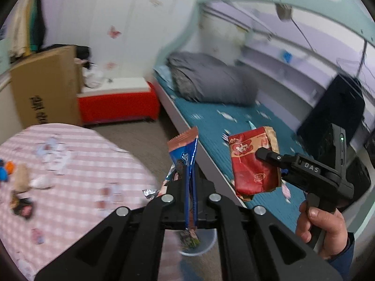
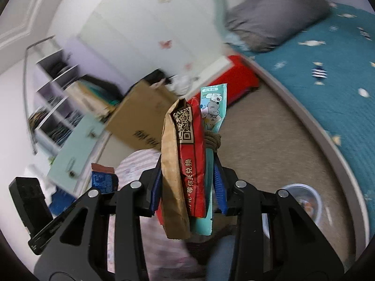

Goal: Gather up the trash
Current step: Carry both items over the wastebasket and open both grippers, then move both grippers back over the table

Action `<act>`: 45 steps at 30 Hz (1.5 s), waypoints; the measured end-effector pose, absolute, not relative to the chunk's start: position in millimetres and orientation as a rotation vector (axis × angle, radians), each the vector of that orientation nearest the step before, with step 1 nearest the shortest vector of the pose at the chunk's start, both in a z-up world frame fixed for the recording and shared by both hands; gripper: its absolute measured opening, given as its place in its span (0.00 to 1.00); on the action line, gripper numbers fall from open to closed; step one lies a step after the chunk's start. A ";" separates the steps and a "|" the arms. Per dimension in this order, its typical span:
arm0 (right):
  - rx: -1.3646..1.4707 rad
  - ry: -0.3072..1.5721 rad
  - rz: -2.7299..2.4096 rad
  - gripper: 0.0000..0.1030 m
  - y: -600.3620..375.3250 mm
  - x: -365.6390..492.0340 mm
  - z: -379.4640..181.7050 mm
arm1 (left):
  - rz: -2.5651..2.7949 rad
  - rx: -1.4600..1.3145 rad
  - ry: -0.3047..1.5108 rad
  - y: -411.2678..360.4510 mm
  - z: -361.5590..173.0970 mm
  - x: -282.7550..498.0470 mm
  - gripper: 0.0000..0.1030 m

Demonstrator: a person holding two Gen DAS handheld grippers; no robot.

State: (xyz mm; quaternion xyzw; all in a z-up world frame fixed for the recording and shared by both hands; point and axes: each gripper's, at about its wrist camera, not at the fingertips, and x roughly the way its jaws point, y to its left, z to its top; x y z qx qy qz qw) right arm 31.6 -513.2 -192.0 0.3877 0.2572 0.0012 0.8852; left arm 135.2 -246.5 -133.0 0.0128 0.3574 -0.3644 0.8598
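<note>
Clearly the job is partway done. On the left, the pink checked table (image 1: 77, 164) still carries scraps: torn paper bits (image 1: 55, 155), a dark wrapper (image 1: 22, 208) and a foil scrap (image 1: 150, 193) at its edge. In the middle, the left gripper (image 1: 190, 187) has its fingers pinched together on a blue snack wrapper (image 1: 185, 154). Below it a clear bin (image 1: 199, 243) on the floor already holds some trash. To the right, the right gripper (image 2: 187, 185) is clamped on a bundle: a red-and-brown bag (image 2: 187, 145) and a teal packet (image 2: 213, 107). I judge both loads should go into the bin next, then the table needs another pass.
</note>
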 end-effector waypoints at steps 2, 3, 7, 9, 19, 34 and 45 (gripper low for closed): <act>0.818 0.552 -0.042 0.36 -529.0 23.4 -205.5 | -0.800 0.044 0.780 -271.2 -144.5 135.5 0.02; 0.825 0.564 -0.067 0.36 -537.2 19.1 -214.5 | -0.811 0.052 0.795 -281.5 -150.1 135.6 0.02; 0.841 0.634 -0.149 0.36 -560.7 8.9 -252.4 | -0.832 0.118 0.887 -332.3 -190.2 136.7 0.02; 0.846 0.674 -0.178 0.36 -569.3 6.0 -271.0 | -0.839 0.142 0.932 -352.0 -210.3 137.2 0.02; 0.779 0.919 -0.226 0.36 -563.4 38.2 -356.4 | -0.805 0.271 1.100 -413.3 -297.0 150.6 0.02; 0.853 1.126 -0.257 0.74 -565.1 73.2 -467.0 | -0.745 0.391 1.320 -439.0 -390.5 176.6 0.50; 0.911 1.036 -0.354 0.94 -590.6 39.1 -431.5 | -0.657 0.366 1.278 -430.1 -365.3 178.0 0.83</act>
